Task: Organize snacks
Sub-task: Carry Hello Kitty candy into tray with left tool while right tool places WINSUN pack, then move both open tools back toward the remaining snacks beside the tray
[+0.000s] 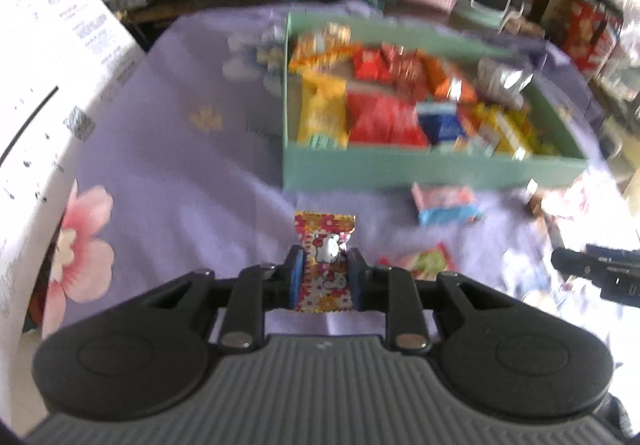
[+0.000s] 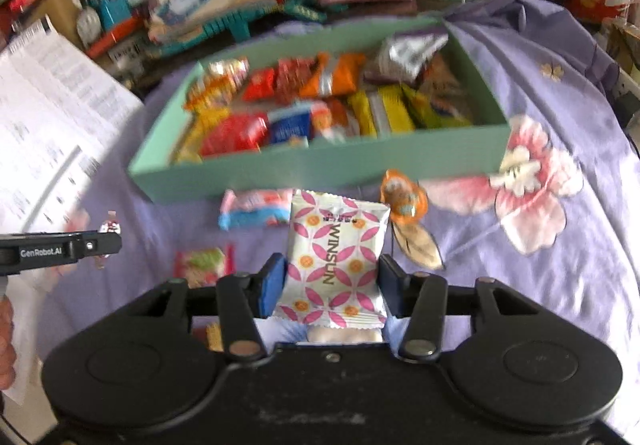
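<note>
Between the blue pads of the left tongs (image 1: 324,277) sits a small candy packet (image 1: 325,265), red and yellow with flowers and a white cartoon face; the pads pinch it from both sides and it stands upright, top edge above the fingertips. Right tongs (image 2: 332,281) pinch a white packet (image 2: 334,261) with a pink petal pattern and the word WINSUN, also upright between the pads.

Ahead of both tongs: a mint-green box (image 2: 320,165) on a lilac cloth (image 1: 180,165) printed with pink flowers. Box is open at the top and holds many snack packets, red, orange, yellow, blue and silver, lying loosely packed; details blurred.

Loose on the cloth, just in front of the box's near wall: a pink and blue packet (image 2: 254,209). Nearer the tongs, a red and green packet (image 2: 204,263). To the right of the white packet, an orange wrapped sweet (image 2: 402,201) lies close to the box wall, with a beige leaf-shaped wrapper (image 2: 418,245) just below it.

Left tongs appear at the left edge of the right wrist view, level with the red and green packet. A white printed sheet (image 1: 48,85) lies at the left side of the cloth. Toys and boxes crowd the background.
</note>
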{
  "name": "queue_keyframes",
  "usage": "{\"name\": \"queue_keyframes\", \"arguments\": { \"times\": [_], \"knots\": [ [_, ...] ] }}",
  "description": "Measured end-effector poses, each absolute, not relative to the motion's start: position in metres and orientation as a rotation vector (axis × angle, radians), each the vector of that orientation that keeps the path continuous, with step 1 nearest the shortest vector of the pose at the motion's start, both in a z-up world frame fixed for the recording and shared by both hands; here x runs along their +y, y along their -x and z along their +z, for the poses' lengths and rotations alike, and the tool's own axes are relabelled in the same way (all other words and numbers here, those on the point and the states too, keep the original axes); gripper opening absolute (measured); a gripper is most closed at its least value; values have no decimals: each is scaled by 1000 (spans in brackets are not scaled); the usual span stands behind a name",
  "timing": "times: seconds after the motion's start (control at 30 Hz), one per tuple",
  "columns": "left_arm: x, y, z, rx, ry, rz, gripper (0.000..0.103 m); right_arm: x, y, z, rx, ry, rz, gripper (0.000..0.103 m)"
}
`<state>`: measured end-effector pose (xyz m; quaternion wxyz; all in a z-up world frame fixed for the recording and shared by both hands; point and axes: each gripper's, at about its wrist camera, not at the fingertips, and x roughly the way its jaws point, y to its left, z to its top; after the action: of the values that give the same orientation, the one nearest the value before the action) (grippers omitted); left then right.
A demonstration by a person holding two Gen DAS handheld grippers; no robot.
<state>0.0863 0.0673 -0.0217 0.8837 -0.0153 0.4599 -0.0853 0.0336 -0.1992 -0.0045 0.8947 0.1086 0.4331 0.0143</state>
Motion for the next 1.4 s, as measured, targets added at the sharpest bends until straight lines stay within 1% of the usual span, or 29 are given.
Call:
{"name": "queue_keyframes", "arguments": {
  "times": [0.2,0.43,0.77,0.97,1.07,1.1,1.13,1.2,1.23,1.27,1.33,1.4],
  "knots": [
    [51,-116,11,894,33,-193,22,-217,-58,28,822,-267,40,50],
    [22,-167,28,871,27,-210,22,-235,-112,49,798,-295,51,50],
    [6,-233,12,910,26,-190,23,-205,-203,39,837,-266,119,50],
    [3,-264,-1,938,27,-187,23,-180,-240,25,865,-257,150,50],
    [-2,-277,-9,945,30,-176,25,-177,-255,21,872,-271,162,53],
    [-4,-281,-11,945,30,-162,36,-177,-260,20,874,-284,163,57],
    [-5,-284,-13,947,30,-153,64,-178,-261,20,874,-294,164,71],
    [-8,-284,-16,930,23,-126,93,-181,-259,22,854,-300,149,86],
    [-9,-283,-16,917,14,-120,95,-182,-259,23,844,-296,145,90],
    [-10,-283,-17,914,6,-121,95,-183,-257,23,839,-293,143,91],
    [-12,-283,-19,930,8,-126,97,-186,-254,23,840,-293,136,99],
    [-12,-282,-21,938,14,-122,98,-190,-251,23,840,-301,130,102]
  ]
}}
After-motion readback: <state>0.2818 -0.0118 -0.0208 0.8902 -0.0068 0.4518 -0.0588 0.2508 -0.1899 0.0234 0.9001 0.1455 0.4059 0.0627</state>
